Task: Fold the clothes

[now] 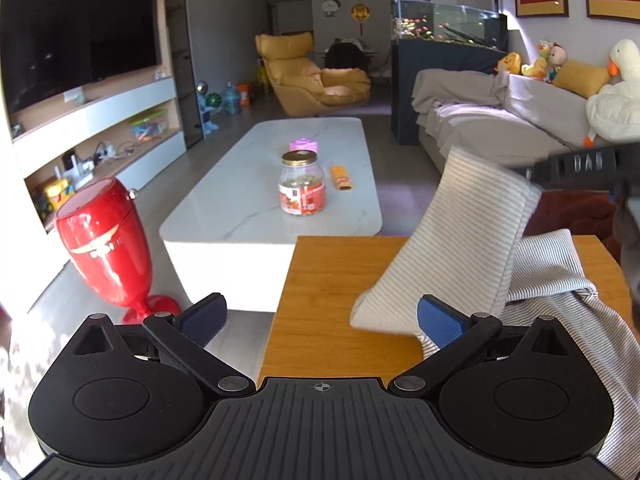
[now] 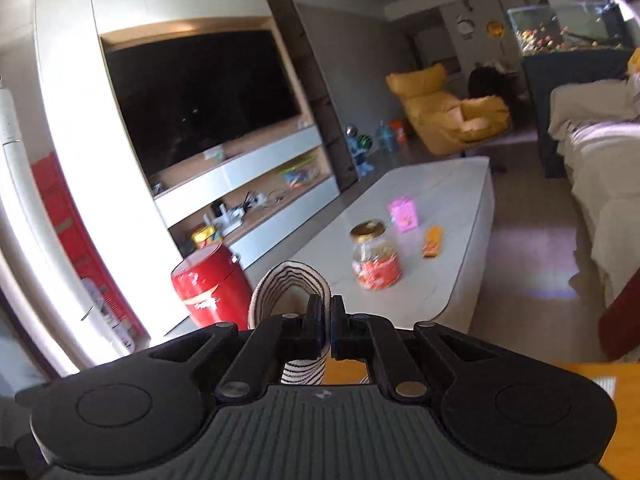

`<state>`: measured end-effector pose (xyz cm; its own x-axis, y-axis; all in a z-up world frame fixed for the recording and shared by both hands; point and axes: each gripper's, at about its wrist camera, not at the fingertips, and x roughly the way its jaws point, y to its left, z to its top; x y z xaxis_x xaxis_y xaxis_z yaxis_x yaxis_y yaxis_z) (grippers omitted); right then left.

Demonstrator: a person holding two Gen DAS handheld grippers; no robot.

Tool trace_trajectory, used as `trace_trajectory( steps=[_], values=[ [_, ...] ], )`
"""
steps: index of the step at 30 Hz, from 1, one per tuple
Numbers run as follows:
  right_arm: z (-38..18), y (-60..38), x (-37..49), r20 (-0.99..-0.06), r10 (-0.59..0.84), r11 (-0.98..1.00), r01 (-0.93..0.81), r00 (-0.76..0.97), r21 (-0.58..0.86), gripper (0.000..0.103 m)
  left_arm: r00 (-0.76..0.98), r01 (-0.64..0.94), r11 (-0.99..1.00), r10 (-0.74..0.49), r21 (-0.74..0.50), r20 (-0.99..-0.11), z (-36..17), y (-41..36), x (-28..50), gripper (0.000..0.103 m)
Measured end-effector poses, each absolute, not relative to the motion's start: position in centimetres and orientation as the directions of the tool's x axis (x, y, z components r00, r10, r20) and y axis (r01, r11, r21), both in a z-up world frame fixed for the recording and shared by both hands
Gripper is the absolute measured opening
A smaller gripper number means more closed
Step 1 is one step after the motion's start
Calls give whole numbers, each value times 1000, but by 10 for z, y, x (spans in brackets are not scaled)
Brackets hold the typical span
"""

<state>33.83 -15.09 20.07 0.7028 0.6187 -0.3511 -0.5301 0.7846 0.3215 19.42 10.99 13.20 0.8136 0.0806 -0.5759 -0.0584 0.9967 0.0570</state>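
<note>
The striped cloth (image 1: 460, 240) lies partly on the wooden worktop (image 1: 340, 280), with one end lifted high so it can fold over. The right gripper (image 2: 325, 316) pulls that end up; its fingers are pinched tight on a loop of the cloth. The left gripper (image 1: 320, 316) waits near the low edge, fingers wide and holding nothing, maybe ready to help.

A home living room. Ahead of the claw, a white coffee table (image 1: 248, 184) carrying a jar (image 1: 302, 182); beyond it, a yellow armchair (image 1: 312, 76). Off to the left, a wall-mounted television (image 1: 76, 32) above shelves. Off to the right, a sofa (image 1: 500, 120) with stuffed toys (image 1: 616, 92) and a fish tank (image 1: 444, 24).
</note>
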Motion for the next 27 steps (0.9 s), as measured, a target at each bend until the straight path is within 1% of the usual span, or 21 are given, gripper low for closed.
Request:
trace_trajectory(
  steps=[3, 6, 10, 13, 17, 19, 20, 22, 24, 26, 27],
  values=[
    [218, -188, 359, -316, 554, 829, -477, 770, 292, 4, 797, -12, 999, 41, 52, -603, 118, 93, 209, 103],
    [211, -229, 371, -319, 497, 860, -409, 807, 305, 4, 774, 40, 998, 4, 55, -633, 100, 73, 226, 103],
    [157, -266, 380, -417, 417, 895, -285, 807, 345, 4, 738, 95, 993, -23, 70, -674, 75, 48, 250, 103],
    [97, -277, 376, -502, 336, 927, -184, 797, 328, 4, 719, 119, 991, -41, 65, -693, 61, 37, 265, 103],
    [33, -283, 372, -615, 240, 951, -55, 751, 304, 7, 709, 152, 988, -98, 15, -698, 53, 28, 277, 103],
    [20, -285, 364, -635, 182, 965, -11, 751, 264, 8, 712, 188, 982, -157, -29, -684, 53, 23, 279, 103],
    [18, -284, 359, -641, 157, 972, -1, 752, 237, 11, 713, 206, 977, -186, -51, -676, 52, 21, 280, 103],
    [25, -286, 351, -621, 132, 976, 9, 772, 218, 32, 711, 230, 970, -224, -81, -666, 50, 16, 282, 103],
    [37, -289, 341, -587, 117, 978, 10, 801, 209, 42, 701, 248, 963, -254, -106, -667, 44, 10, 287, 103],
    [51, -288, 324, -541, 128, 979, -17, 831, 205, 54, 680, 248, 960, -267, -128, -683, 32, 9, 296, 103],
    [58, -288, 314, -520, 135, 979, -32, 843, 203, 65, 676, 234, 965, -248, -117, -694, 27, 10, 299, 103]
  ],
)
